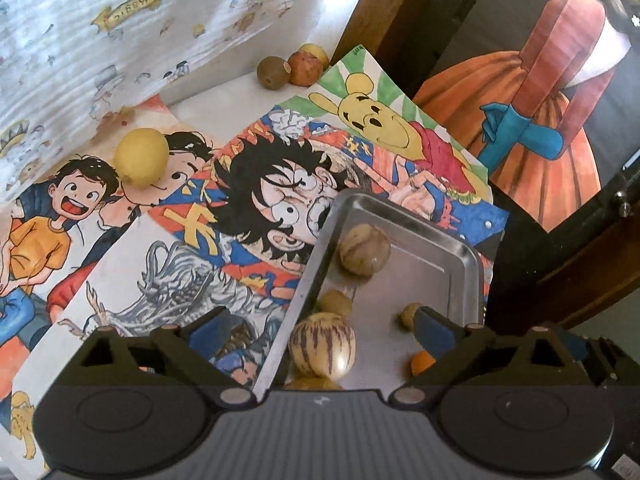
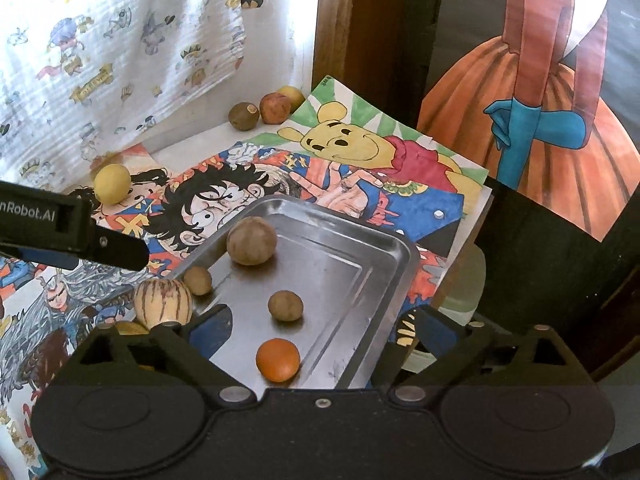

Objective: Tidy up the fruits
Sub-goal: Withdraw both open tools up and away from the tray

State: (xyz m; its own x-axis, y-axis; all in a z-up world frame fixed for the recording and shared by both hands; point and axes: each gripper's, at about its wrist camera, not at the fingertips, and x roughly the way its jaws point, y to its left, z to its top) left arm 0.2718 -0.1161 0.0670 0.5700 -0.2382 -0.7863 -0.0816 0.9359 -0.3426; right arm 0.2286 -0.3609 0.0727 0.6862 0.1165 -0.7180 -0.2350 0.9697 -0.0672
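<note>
Tray [image 2: 384, 248]: the right half is lying bare, while five fruits are crowding its left and near parts. Yellow fruit [image 2: 112, 182]: sitting alone on the drawings, open on all sides. Three fruits [image 2: 264, 110]: huddling in the far corner, with curtain [image 2: 120, 60] and wooden post [image 2: 352, 40] hemming them in.

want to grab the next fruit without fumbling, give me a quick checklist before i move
1. Left gripper open and empty: ok.
2. Right gripper open and empty: ok.
3. Metal tray has bare floor for more fruit: ok.
4. Yellow fruit on the drawings, nothing on top of it: ok.
5. Three fruits in the far corner still outside the tray: not ok.
6. Striped fruit fully inside the tray rim: cannot tell.
</note>
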